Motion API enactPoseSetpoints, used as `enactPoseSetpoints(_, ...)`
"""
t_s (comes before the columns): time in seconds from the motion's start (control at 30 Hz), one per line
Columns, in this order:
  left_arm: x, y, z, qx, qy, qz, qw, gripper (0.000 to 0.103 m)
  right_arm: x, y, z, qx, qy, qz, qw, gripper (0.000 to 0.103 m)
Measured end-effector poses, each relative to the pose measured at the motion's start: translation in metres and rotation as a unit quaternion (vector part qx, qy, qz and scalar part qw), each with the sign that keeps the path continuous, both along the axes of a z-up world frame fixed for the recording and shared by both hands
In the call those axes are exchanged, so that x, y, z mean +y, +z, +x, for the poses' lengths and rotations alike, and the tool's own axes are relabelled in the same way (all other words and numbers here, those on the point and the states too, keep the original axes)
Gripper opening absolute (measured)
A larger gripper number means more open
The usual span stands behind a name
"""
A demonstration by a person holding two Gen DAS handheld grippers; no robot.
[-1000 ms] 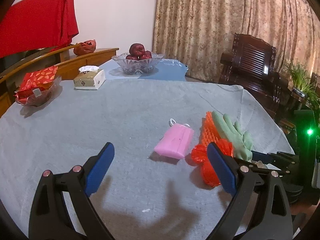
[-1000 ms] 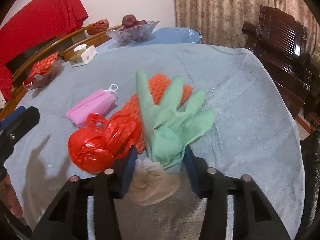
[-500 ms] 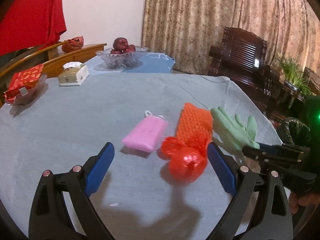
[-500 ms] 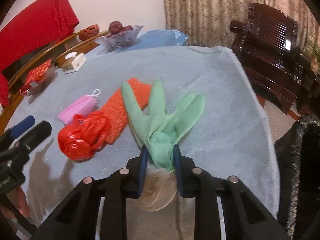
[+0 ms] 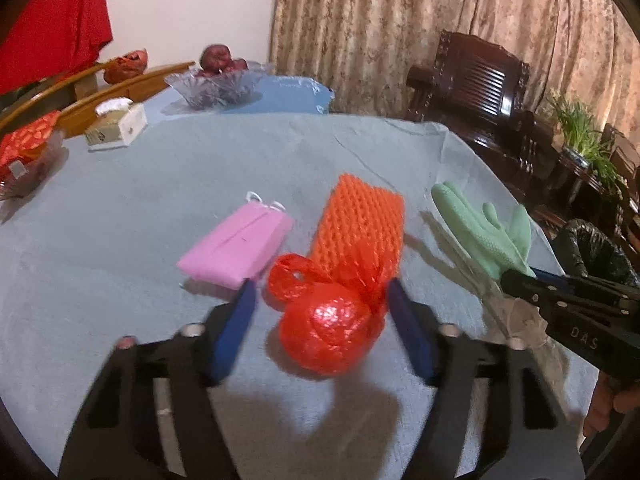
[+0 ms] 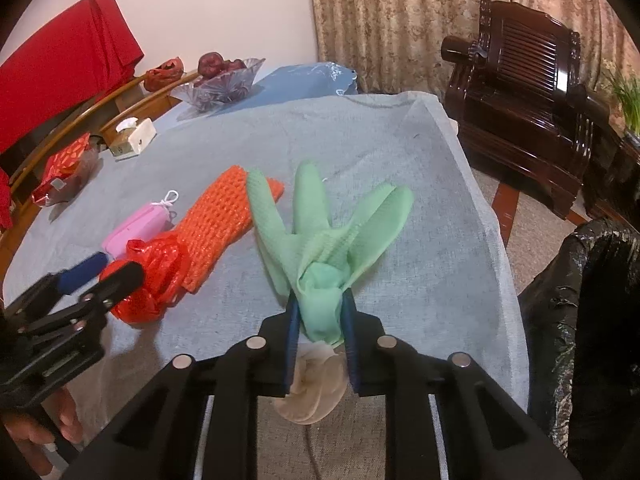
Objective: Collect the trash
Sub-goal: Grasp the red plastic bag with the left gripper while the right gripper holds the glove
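Left wrist view: the left hand-held gripper [image 5: 320, 308] is closing, jaws either side of the red bag [image 5: 330, 334] but not touching it. That slick ball might squirt out, or snag the orange net [image 5: 360, 220].

Right wrist view: the right hand-held gripper [image 6: 318, 320] is pinching the green glove [image 6: 320, 240]; its floppy fingers could drag on the grey-clothed desk [image 6: 420, 160] near the armchair [image 6: 520, 80].

Your right gripper [image 6: 320, 312] is closing on the cuff of the green glove [image 6: 324, 232], pads already pinching it. Left of the glove there's the orange foam net [image 6: 224, 216], then the red plastic bag [image 6: 156, 280] with your left gripper [image 6: 100, 272] around it. Black trash bag [image 6: 592, 320] sits right of the glove.
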State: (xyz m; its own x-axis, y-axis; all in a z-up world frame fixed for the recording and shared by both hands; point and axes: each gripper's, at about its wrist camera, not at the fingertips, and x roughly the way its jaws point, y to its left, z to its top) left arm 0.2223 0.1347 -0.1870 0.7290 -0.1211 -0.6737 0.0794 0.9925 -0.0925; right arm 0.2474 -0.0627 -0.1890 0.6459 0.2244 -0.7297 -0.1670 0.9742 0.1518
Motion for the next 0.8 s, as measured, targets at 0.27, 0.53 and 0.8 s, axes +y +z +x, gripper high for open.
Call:
enactPoseSetpoints(0.27,-0.005,0.002,-0.004,0.000,-0.011,-0.004,0.9999,0.030,-0.002,0.003,-0.001,0.001,-0.001,0.011,1.000,0.020)
enactPoseSetpoints(0.53,-0.008,0.021,-0.017,-0.026,-0.007,-0.005,0.9996,0.028,-0.006,0.014,-0.007,-0.011,0.002,0.016,1.000,0.019)
enactPoseSetpoints(0.8,-0.016,0.043,-0.025,-0.046,-0.004,-0.008,0.9989,0.028,-0.011,0.036,-0.016,-0.034,0.004,0.020,0.999,0.019)
